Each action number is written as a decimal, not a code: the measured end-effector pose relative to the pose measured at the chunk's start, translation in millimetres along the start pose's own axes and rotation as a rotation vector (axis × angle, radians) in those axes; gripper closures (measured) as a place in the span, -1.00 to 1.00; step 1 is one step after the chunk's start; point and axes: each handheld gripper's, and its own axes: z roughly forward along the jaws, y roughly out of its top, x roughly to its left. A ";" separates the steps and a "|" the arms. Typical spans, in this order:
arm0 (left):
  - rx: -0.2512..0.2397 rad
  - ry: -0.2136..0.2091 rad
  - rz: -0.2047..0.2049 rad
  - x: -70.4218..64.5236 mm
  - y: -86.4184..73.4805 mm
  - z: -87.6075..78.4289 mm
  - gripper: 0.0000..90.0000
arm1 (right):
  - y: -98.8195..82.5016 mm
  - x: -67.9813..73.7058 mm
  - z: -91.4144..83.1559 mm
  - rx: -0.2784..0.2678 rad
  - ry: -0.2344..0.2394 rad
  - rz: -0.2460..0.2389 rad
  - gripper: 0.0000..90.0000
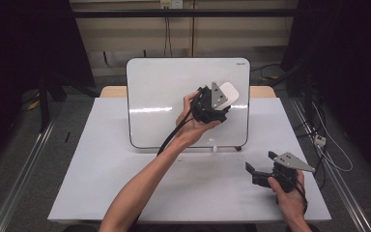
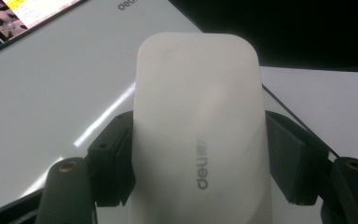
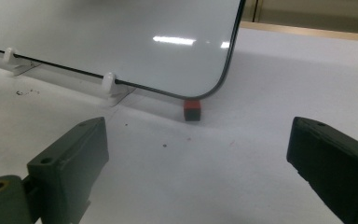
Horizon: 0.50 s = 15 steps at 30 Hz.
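the left hand-held gripper clamps a white eraser against the whiteboard, while the right hand-held gripper gapes wide on the counter below the whiteboard.

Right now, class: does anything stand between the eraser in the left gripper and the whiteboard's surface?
Nothing visible does. The left gripper is shut on the white eraser, held in front of the bare whiteboard.
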 end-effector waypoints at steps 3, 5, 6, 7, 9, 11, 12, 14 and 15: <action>-0.010 0.010 -0.010 3.8 -6.0 -13.7 -0.31 | 0.3 0.7 0.0 -0.002 -0.001 -0.004 -0.88; -0.009 0.024 -0.020 7.9 -11.4 -22.6 -0.31 | 1.0 0.9 0.3 -0.002 0.001 -0.002 -0.88; -0.010 0.032 -0.027 10.4 -14.4 -26.8 -0.31 | 1.5 0.9 1.2 -0.004 0.002 -0.002 -0.88; -0.009 0.040 -0.031 13.0 -17.5 -31.2 -0.31 | 2.0 1.1 2.0 -0.002 0.002 -0.002 -0.88; -0.004 0.054 -0.038 18.2 -24.1 -39.5 -0.31 | 2.8 2.5 3.4 -0.001 0.003 -0.004 -0.88; -0.001 0.071 -0.051 23.1 -31.3 -47.0 -0.31 | 2.7 3.5 4.8 0.004 0.001 -0.008 -0.88; 0.000 0.078 -0.058 25.4 -34.9 -50.3 -0.31 | 2.4 3.6 5.2 0.006 -0.001 -0.004 -0.88; -0.001 0.097 -0.069 28.8 -41.5 -57.2 -0.31 | 2.6 3.4 4.9 0.006 -0.003 -0.002 -0.88; 0.004 0.099 -0.066 31.0 -44.1 -60.8 -0.31 | 2.7 3.3 5.0 0.005 -0.003 -0.003 -0.88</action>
